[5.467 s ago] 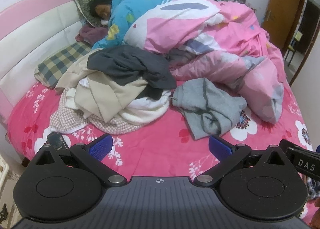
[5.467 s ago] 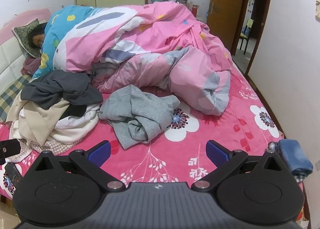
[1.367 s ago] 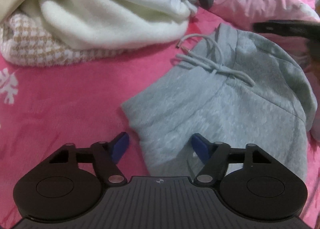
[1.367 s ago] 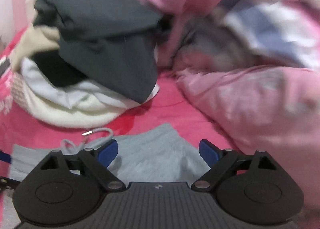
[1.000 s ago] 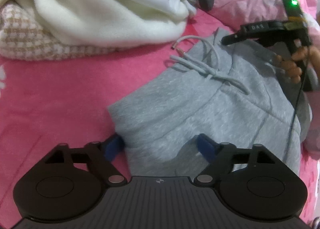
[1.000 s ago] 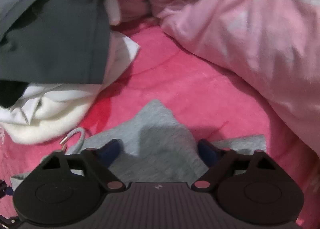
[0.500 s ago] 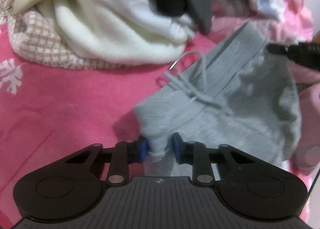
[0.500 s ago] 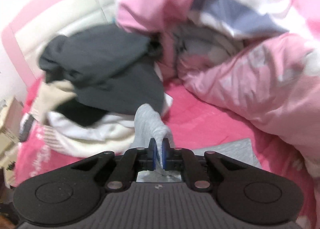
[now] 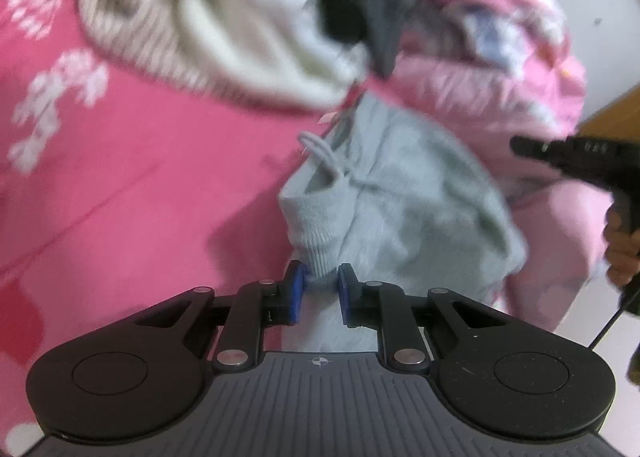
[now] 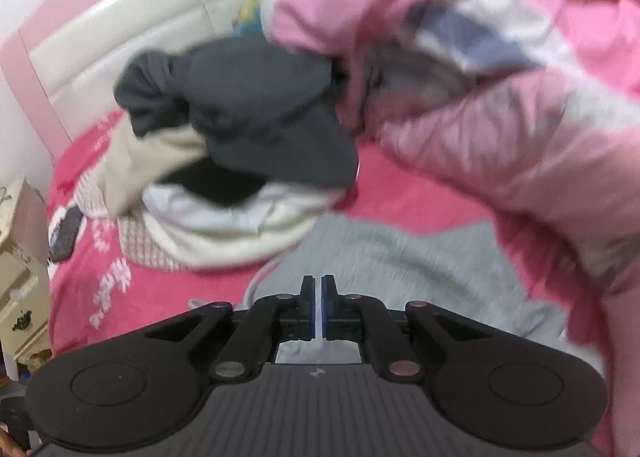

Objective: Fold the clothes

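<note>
Grey drawstring sweatpants (image 9: 404, 201) hang lifted above the pink flowered bed sheet (image 9: 120, 185). My left gripper (image 9: 319, 293) is shut on the ribbed waistband corner. My right gripper (image 10: 319, 307) has its blue pads nearly touching, shut on another edge of the sweatpants (image 10: 400, 265), which spread out below it. The right gripper also shows in the left wrist view (image 9: 576, 157), held in a hand at the far right. The white drawstring (image 9: 320, 149) dangles from the waistband.
A pile of clothes (image 10: 224, 161) in dark grey, beige, white and checked cloth lies to the left. A pink quilt (image 10: 500, 97) is heaped to the right. A padded headboard (image 10: 120, 37) stands behind. A cream bedside cabinet (image 10: 20, 277) stands at the far left.
Both grippers closed on the grey sweatpants and lifted them off the sheet. The views are blurred with motion, and the garment now hangs between the two grippers.
</note>
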`<move>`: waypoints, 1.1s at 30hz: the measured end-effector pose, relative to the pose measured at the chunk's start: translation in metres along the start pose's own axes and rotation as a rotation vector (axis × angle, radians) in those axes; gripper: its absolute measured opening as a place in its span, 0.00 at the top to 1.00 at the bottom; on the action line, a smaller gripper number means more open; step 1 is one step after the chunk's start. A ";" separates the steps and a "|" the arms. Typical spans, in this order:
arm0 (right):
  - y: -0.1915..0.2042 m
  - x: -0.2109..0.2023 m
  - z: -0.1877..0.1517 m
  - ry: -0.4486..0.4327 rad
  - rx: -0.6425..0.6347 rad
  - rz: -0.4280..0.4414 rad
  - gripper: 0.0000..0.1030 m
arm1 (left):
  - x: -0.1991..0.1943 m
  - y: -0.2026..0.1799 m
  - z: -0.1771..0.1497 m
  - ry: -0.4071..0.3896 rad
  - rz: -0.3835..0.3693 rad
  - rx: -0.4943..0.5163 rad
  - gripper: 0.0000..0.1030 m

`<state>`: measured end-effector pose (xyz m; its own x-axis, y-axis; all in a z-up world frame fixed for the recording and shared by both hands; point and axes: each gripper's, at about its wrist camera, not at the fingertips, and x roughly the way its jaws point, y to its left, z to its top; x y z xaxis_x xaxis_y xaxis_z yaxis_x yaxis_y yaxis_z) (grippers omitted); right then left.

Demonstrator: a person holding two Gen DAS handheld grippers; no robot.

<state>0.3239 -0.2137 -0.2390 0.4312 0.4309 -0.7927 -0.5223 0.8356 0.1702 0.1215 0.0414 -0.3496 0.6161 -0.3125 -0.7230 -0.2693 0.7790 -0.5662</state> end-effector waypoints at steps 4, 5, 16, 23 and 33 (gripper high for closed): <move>0.011 0.028 -0.008 0.064 -0.020 -0.039 0.94 | 0.018 0.018 -0.005 0.124 0.033 -0.017 0.75; 0.012 0.034 -0.009 0.082 -0.028 -0.042 0.94 | 0.022 0.020 -0.006 0.136 0.034 -0.020 0.75; 0.007 0.072 0.012 0.063 -0.306 -0.066 0.31 | 0.057 0.004 -0.004 0.203 0.051 0.063 0.34; -0.029 0.146 0.057 0.148 -0.338 0.004 0.18 | 0.061 -0.010 -0.009 0.165 0.103 0.074 0.23; -0.042 0.207 0.070 0.383 -0.223 0.154 0.76 | 0.053 0.010 -0.001 0.090 0.091 -0.056 0.66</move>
<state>0.4863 -0.1357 -0.3697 0.0556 0.3529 -0.9340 -0.7223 0.6601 0.2064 0.1506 0.0325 -0.3938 0.5188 -0.2911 -0.8038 -0.3639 0.7756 -0.5158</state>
